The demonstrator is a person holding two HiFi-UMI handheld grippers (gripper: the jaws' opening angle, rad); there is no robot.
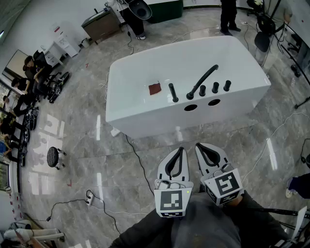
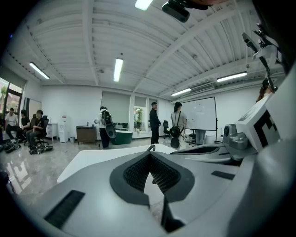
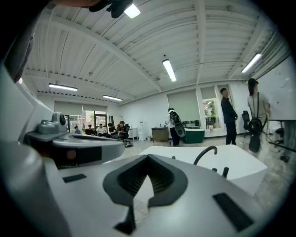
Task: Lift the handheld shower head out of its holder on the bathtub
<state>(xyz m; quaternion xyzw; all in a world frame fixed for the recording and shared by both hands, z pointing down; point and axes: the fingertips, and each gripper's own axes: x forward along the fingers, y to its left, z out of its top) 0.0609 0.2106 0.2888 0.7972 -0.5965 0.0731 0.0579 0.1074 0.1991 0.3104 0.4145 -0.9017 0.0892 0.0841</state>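
Observation:
A white bathtub (image 1: 145, 114) stands on the grey floor ahead of me. On its near rim a black handheld shower head (image 1: 173, 92) stands upright in its holder, left of a curved black spout (image 1: 203, 79) and three black knobs (image 1: 214, 87). A small red-brown patch (image 1: 154, 88) lies left of the shower head. My left gripper (image 1: 181, 148) and right gripper (image 1: 198, 145) hang side by side well short of the tub, both shut and empty. The right gripper view shows its shut jaws (image 3: 148, 158) with the spout (image 3: 206, 154) beyond; in the left gripper view the gripper (image 2: 149, 155) is also shut.
Black cables (image 1: 138, 160) run across the floor from the tub toward me, ending near a power strip (image 1: 89, 196). A round stool (image 1: 53, 156) stands at the left. Several people sit at the far left (image 1: 26, 72); others stand beyond the tub (image 1: 227, 14).

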